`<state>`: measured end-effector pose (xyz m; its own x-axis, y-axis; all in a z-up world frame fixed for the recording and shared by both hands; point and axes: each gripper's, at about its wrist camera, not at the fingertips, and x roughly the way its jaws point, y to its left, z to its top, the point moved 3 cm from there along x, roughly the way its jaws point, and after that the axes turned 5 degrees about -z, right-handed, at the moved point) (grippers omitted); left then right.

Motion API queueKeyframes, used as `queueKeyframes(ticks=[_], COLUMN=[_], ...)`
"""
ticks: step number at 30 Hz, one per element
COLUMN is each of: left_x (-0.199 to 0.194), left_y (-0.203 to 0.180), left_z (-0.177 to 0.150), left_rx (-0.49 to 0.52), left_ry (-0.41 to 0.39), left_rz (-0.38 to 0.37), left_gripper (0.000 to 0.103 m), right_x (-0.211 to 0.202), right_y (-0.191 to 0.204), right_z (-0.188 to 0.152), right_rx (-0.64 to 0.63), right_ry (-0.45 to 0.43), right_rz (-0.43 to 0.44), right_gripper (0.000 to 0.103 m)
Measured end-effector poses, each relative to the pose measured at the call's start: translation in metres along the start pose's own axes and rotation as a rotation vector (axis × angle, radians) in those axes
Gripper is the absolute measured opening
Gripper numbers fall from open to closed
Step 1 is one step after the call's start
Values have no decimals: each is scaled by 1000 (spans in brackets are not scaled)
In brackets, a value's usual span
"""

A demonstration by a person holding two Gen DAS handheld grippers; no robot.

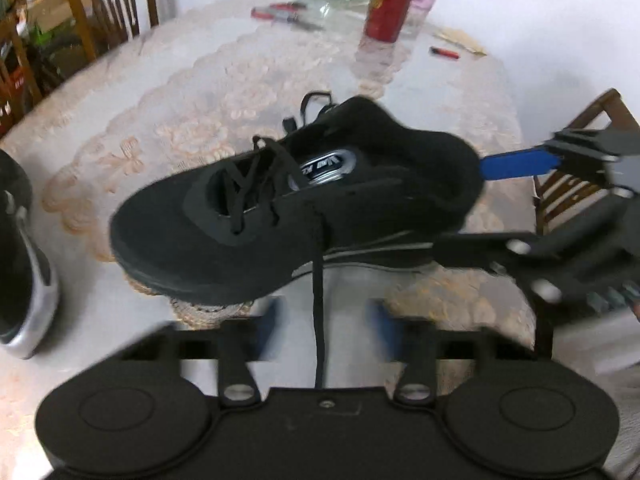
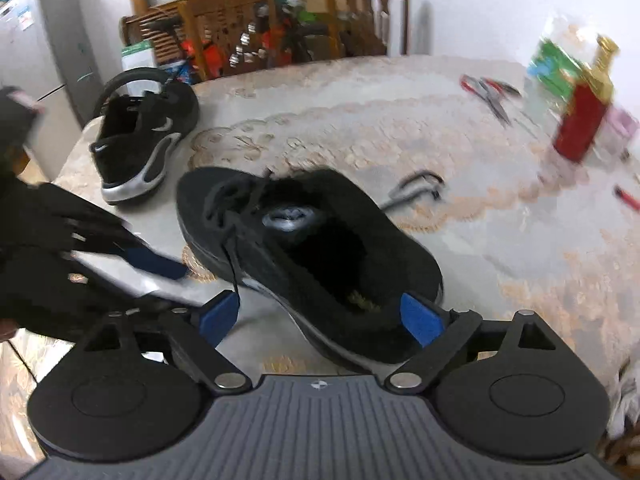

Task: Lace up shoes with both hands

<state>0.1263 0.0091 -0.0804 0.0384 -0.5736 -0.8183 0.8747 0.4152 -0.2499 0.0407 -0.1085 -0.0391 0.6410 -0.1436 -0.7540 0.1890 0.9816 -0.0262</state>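
Straddling the black shoe's (image 2: 304, 248) heel, right hand-held gripper (image 2: 322, 320) wide open, left hand-held gripper (image 1: 322, 320) part-open, lace (image 1: 318, 300) between pads.

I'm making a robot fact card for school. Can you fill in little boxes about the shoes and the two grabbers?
shoe being laced: black shoe, on the table
loose lace: black lace hangs down between the left gripper fingers, not pinched
left gripper: open
right gripper: open wide around the shoe's heel
other shoe: black and silver shoe, table's far corner
also there: red bottle
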Motion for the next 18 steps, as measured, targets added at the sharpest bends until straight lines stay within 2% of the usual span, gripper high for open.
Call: queueKeyframes(ticks=[1,2,3,7,8,11,13,14,15,16,18], left_x=[2,5,9,6,2,-11,-12,-10,-8,-3,10], left_y=[-1,-1,-3,-13,-17,-26,-21,-17,-12,-9,-6], left_z=[1,3,3,-6,-10,-23,-19,-14,-10,-4,6], left_rx=[3,5,14,17,22,42,42,39,36,34,43], left_ry=[-14,-28,-26,42,52,45,-7,-33,-59,-76,-85], left_rz=[-18,-36,-42,-123,-134,-99,-37,-6,24,24,0], left_gripper=[26,18,0,0,0,1,7,22,41,47,47], right_x=[2,3,6,30,37,43,43,43,42,41,37], right_y=[2,5,5,-1,-4,-8,-6,-6,-5,-4,-3], right_z=[4,9,12,13,12,15,15,14,13,11,10], right_rx=[-21,-43,-51,-25,-3,32,34,35,31,28,31], right_ry=[-8,-17,-24,44,68,73,82,85,84,83,71], right_rz=[14,27,18,-14,-17,16,18,18,16,14,-3], right_gripper=[90,90,90,89,85,86,86,86,86,86,85])
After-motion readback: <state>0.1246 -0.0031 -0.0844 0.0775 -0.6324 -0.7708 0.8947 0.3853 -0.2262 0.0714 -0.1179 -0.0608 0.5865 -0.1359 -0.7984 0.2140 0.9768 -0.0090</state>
